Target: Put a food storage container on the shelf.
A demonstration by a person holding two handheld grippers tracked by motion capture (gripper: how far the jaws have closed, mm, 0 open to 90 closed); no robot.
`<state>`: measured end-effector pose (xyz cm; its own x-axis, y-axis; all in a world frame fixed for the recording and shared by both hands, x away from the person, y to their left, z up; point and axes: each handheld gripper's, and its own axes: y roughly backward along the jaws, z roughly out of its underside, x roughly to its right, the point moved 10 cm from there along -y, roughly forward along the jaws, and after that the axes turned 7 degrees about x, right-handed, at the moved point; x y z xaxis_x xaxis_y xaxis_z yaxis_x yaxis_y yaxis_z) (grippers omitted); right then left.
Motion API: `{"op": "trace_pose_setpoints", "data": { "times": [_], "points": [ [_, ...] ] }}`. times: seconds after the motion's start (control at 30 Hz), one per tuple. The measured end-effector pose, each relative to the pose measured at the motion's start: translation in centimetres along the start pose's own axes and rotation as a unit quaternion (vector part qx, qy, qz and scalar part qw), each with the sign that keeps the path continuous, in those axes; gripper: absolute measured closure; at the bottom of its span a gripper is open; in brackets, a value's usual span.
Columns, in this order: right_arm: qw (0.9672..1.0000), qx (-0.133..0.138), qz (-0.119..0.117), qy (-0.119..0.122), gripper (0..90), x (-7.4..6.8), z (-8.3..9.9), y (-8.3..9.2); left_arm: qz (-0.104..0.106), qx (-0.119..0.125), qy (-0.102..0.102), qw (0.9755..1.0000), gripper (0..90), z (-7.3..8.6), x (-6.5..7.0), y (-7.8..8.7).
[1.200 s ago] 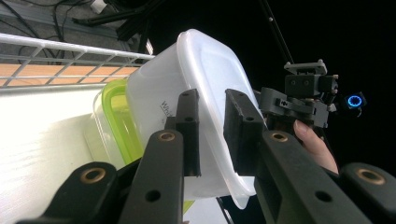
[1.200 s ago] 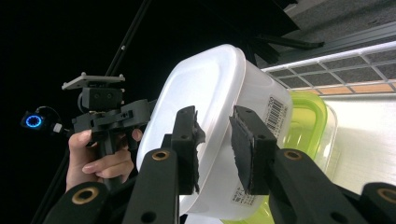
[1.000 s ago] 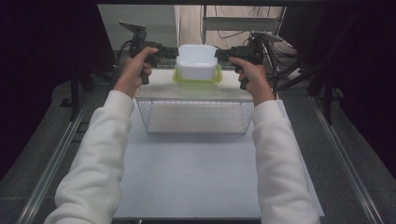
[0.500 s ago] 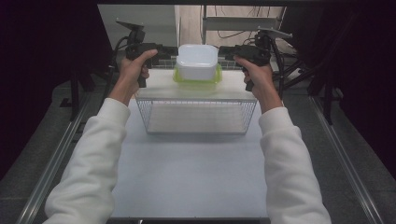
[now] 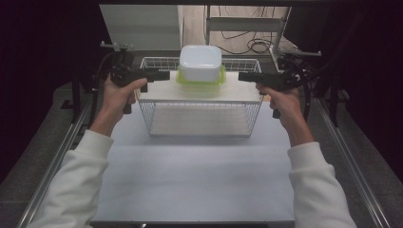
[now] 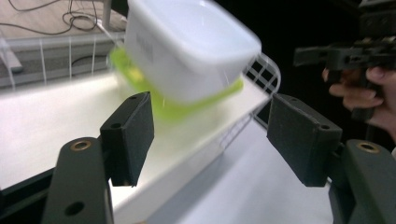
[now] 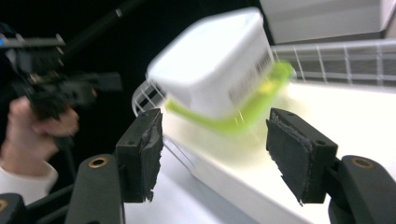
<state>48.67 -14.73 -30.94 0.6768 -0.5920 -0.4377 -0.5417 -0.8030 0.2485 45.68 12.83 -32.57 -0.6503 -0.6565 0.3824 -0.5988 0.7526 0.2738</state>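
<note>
We judge the upturned white plastic tub on its lime-green lid (image 5: pixel 200 66), resting atop the white wire basket's board (image 5: pixel 157 90), light, rigid, slick—best pinched at the lid rim; left claw (image 5: pixel 164 74) and right claw (image 5: pixel 243 76), just been opening, stand wide and empty.

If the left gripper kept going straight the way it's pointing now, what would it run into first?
Most likely the white container with the green lid, sitting upside down on the wire basket's shelf. The left gripper, jaws open and just widened with nothing between them, points level at its side, though exact height is hard to judge.
</note>
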Motion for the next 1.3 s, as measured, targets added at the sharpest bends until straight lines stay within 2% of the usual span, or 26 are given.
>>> {"op": "trace_pose_setpoints", "data": {
  "times": [0.17,0.2,0.23,0.33,0.4,0.53,0.83,0.93,1.03,1.1,1.2,1.3],
  "points": [
    [0.9987,-0.018,0.011,0.046,33.8,-0.4,3.3,2.2,-0.020,-0.017,-0.019,0.9995,30.4,3.8,0.3,1.6],
    [0.9985,-0.020,0.010,0.051,33.2,-0.5,3.9,2.4,-0.021,-0.018,-0.024,0.9993,30.3,4.8,0.5,2.1],
    [0.9981,-0.020,0.006,0.057,32.6,-0.6,4.9,3.0,-0.020,-0.018,-0.025,0.9993,30.2,5.4,0.6,2.4],
    [0.9978,-0.016,0.004,0.064,31.7,-0.6,6.5,4.0,-0.020,-0.020,-0.031,0.9991,30.0,7.3,1.1,3.1],
    [0.9972,-0.020,0.009,0.071,31.3,-0.3,8.0,4.6,-0.020,-0.023,-0.035,0.9989,29.9,8.8,1.4,3.5],
    [0.9954,-0.036,0.021,0.087,30.6,0.2,10.6,5.3,-0.028,-0.034,-0.043,0.9981,29.5,11.1,1.5,3.7],
    [0.9903,-0.077,0.045,0.106,29.5,1.6,15.9,5.8,-0.031,-0.049,-0.027,0.9979,29.8,16.1,0.8,3.4],
    [0.9908,-0.086,0.041,0.096,29.4,2.1,17.7,5.7,-0.040,-0.083,-0.036,0.9951,29.3,18.6,0.4,2.8],
    [0.9912,-0.090,0.045,0.086,29.3,2.7,19.2,5.5,-0.045,-0.099,-0.038,0.9933,29.2,19.9,0.0,2.5],
    [0.9890,-0.108,0.054,0.087,28.3,3.3,20.2,5.5,-0.047,-0.099,-0.037,0.9932,29.2,20.1,0.0,2.4],
    [0.9891,-0.104,0.056,0.087,28.3,3.2,20.3,5.7,-0.045,-0.092,-0.036,0.9941,29.4,19.9,0.2,2.5],
    [0.9896,-0.096,0.058,0.090,28.1,3.2,20.0,5.9,-0.049,-0.091,-0.039,0.9939,29.3,19.9,0.1,2.6]
  ]
}}
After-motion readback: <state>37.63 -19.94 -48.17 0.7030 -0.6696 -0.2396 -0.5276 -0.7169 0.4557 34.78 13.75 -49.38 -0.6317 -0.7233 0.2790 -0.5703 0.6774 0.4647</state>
